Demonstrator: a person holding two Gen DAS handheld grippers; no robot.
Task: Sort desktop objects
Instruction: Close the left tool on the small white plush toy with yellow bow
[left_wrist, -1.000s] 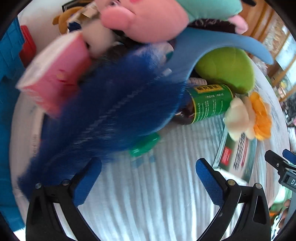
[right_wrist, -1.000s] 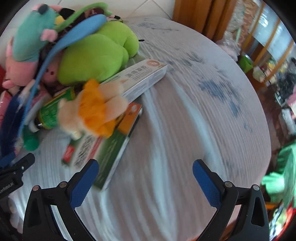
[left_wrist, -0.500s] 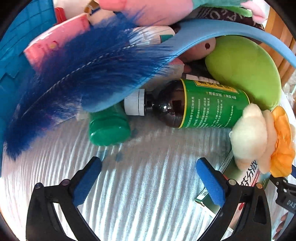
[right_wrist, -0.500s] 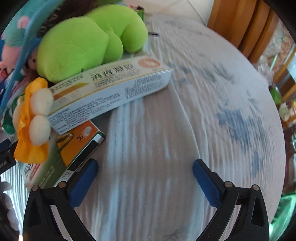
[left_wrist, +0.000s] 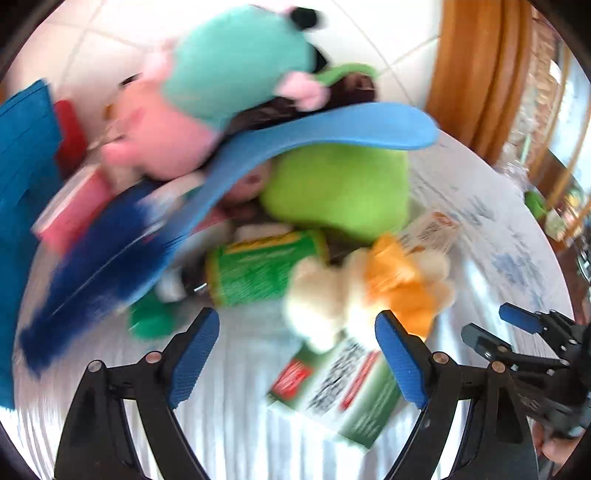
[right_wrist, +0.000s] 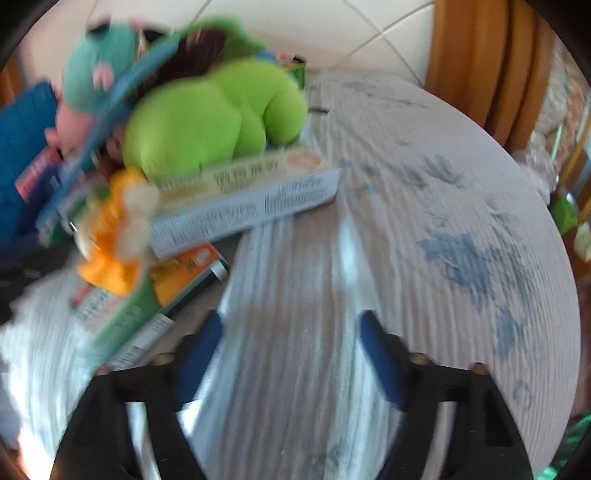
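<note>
Meanwhile, our left gripper (left_wrist: 295, 354) and right gripper (right_wrist: 288, 354) hover over the striped cloth (right_wrist: 369, 184), both jaws closing on nothing. Toys and boxes crowd around the green plush (right_wrist: 210, 118); the green bottle (left_wrist: 258, 269) lies just below it.

white tiled floor (right_wrist: 369, 33), wooden furniture (right_wrist: 476, 55) behind.

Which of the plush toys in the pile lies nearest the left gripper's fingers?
The small cream and orange plush, just beyond the left gripper. The lime-green plush and the teal-and-pink plush lie farther back.
</note>
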